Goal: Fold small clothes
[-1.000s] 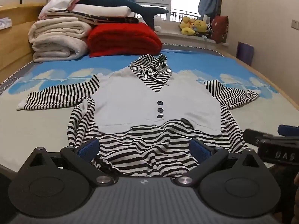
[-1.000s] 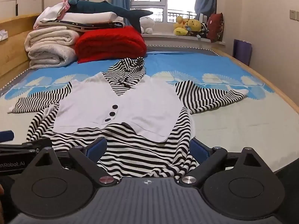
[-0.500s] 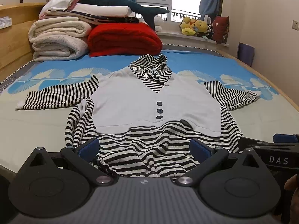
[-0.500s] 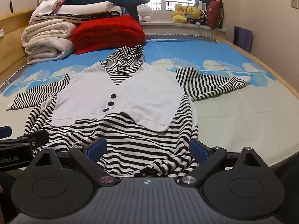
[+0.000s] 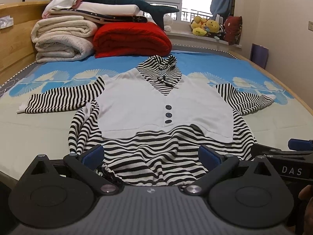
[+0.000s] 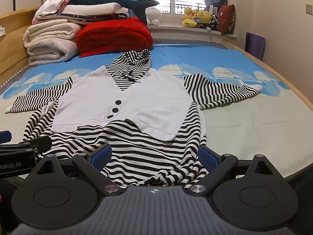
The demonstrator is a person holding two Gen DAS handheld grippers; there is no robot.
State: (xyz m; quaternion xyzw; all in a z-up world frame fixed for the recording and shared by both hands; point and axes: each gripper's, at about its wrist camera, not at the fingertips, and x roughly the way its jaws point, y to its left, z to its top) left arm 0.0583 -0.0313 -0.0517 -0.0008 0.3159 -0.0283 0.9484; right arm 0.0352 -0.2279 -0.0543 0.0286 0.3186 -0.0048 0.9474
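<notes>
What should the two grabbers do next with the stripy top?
Probably close on the hem. Both the left gripper and right gripper are open right at the near edge of the striped top, which lies spread flat on the bed, unfolded.

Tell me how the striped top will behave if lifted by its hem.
The striped top will probably droop: its hem already lies rumpled on the bed. The white vest panel looks loose at its lower edge, so it may flap. The spread sleeves would likely trail behind.
</notes>
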